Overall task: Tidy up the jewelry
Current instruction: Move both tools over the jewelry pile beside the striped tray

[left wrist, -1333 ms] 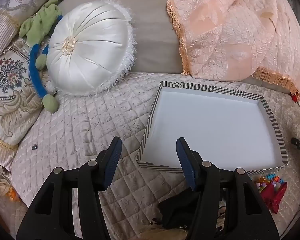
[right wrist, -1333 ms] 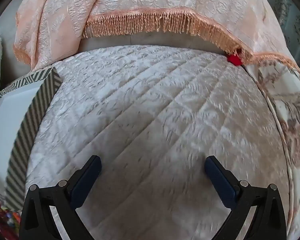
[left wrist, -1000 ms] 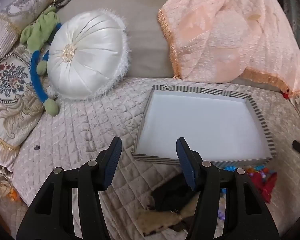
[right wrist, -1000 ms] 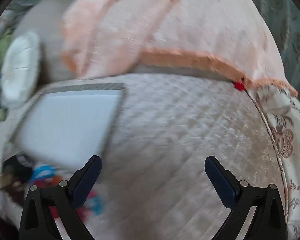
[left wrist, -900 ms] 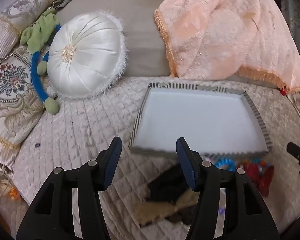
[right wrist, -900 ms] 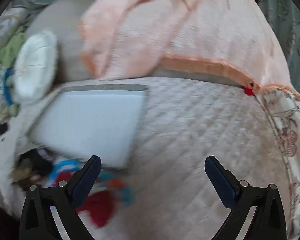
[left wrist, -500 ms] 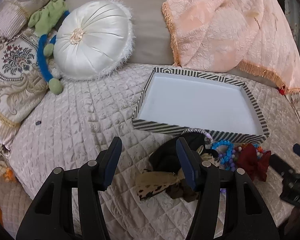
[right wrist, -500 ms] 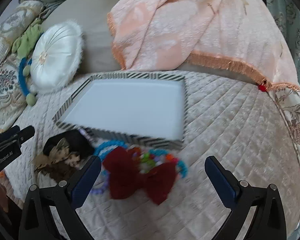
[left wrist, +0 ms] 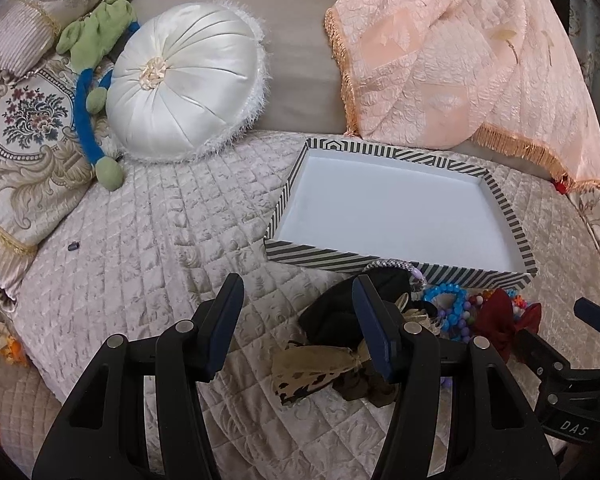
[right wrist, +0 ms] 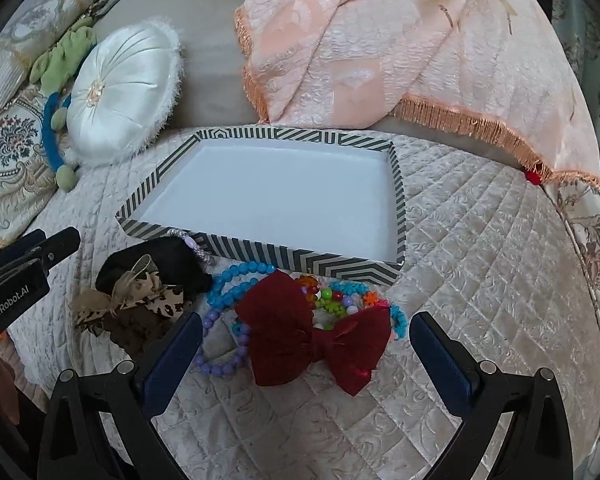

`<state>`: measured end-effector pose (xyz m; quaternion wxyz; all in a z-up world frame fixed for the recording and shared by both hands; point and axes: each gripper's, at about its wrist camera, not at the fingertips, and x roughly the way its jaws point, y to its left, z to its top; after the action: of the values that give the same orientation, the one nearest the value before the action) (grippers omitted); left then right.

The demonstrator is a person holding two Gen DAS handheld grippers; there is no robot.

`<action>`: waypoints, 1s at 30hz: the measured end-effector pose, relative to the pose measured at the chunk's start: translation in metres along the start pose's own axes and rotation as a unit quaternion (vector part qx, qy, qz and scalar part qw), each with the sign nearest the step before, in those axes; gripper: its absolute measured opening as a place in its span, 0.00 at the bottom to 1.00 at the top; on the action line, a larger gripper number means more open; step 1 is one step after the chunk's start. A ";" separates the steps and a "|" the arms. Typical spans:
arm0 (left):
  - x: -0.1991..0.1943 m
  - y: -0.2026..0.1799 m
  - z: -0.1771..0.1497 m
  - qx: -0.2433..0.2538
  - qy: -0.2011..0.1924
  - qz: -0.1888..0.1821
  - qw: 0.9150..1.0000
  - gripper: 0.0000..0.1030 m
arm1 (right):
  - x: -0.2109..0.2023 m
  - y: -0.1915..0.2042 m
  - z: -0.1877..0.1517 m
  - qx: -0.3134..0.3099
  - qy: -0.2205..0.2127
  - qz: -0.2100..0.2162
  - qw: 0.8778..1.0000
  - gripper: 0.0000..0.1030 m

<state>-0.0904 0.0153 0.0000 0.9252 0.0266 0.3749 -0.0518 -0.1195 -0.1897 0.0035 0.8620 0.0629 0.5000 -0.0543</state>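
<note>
Both tongs, left point(left wrist: 298, 306) and right point(right wrist: 305, 346), hang open over jewelry point(right wrist: 324, 300) heaped near an empty striped box point(right wrist: 260, 258).

The black two-finger left gripper point(left wrist: 298, 300) with dark blue pads tilts downward, its jaws spread apart with nothing between them. The matching black right gripper point(right wrist: 306, 344) angles down more steeply, its blue-padded fingers point(right wrist: 440, 354) splayed wider and gripping nothing. The two grippers sit near each other, side by side.
</note>
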 end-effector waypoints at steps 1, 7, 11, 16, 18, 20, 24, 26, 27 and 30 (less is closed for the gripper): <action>0.000 -0.001 -0.001 0.001 0.000 0.000 1.000 0.55 | 0.001 0.000 0.000 0.000 0.001 0.001 1.000 1.00; 0.000 -0.003 0.000 0.005 -0.002 0.002 1.000 0.55 | 0.001 0.002 0.001 -0.003 -0.001 -0.004 1.000 1.00; 0.000 -0.003 0.000 0.004 -0.004 0.003 1.000 0.55 | 0.000 0.003 0.002 -0.005 -0.003 -0.003 1.000 1.00; 0.001 -0.003 0.000 0.004 -0.004 0.003 1.000 0.55 | -0.001 0.003 0.002 -0.008 -0.005 -0.002 1.000 1.00; 0.001 -0.003 0.000 0.004 -0.003 0.003 1.000 0.55 | -0.001 0.004 0.002 -0.008 -0.006 -0.002 1.000 1.00; 0.001 -0.002 0.000 0.004 -0.003 0.003 1.000 0.55 | -0.002 0.005 0.002 -0.010 -0.006 -0.002 1.000 1.00; 0.002 -0.002 0.000 0.004 -0.003 0.002 1.000 0.55 | -0.002 0.007 0.002 -0.014 -0.006 -0.003 1.000 1.00; 0.002 -0.002 0.000 0.005 -0.003 0.004 1.000 0.55 | -0.002 0.007 0.002 -0.015 -0.005 -0.003 1.000 1.00; 0.002 -0.003 0.000 0.005 -0.003 0.005 1.000 0.55 | -0.002 0.007 0.002 -0.015 -0.005 -0.003 1.000 1.00; 0.002 -0.003 0.001 0.007 -0.004 0.004 1.000 0.55 | -0.001 0.007 0.002 -0.015 -0.003 -0.001 1.000 1.00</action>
<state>-0.0885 0.0119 -0.0012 0.9267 0.0344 0.3707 -0.0505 -0.1176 -0.1831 0.0061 0.8643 0.0492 0.4983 -0.0473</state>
